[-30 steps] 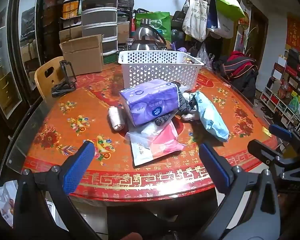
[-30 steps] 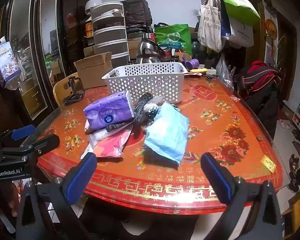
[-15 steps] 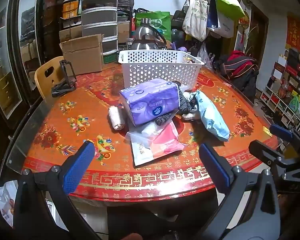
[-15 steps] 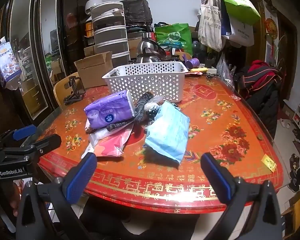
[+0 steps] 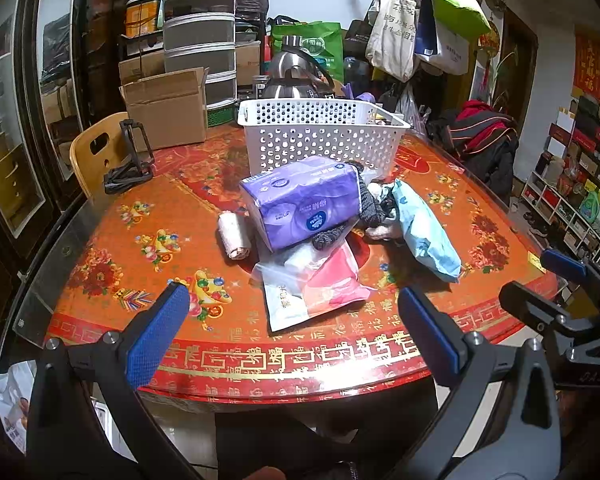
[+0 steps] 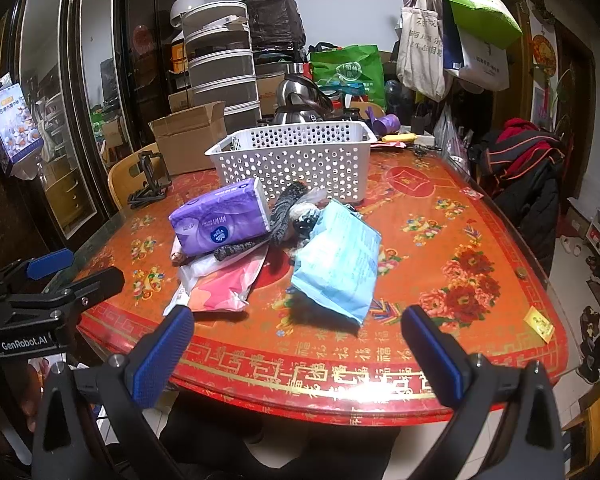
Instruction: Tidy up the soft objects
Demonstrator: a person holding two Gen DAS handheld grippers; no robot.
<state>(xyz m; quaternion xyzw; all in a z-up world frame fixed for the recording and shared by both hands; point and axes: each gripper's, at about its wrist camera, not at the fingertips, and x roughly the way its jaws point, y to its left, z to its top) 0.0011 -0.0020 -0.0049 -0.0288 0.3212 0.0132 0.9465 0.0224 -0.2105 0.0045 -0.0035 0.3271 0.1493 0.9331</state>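
Sorting is not yet begun, it seems. Both tongs are held back at the near edge of the table, low in each frame. The left gripper (image 5: 292,336) is spread wide and holds nothing. The right gripper (image 6: 298,350) is spread wide too, and empty.

A pile of soft things is seen mid-frame: a purple tissue pack (image 5: 304,204), a blue packet (image 6: 338,264), a pink-and-white bag (image 5: 316,284), dark knitted socks (image 6: 284,210) and a small white roll (image 5: 234,234). The white basket (image 5: 320,136) is set just behind the pile.

One soft thing should probably be reached for and pinched next.

A red flowered table (image 6: 460,240) is used. Boxes and hanging bags are seen in the upper part of the frame.
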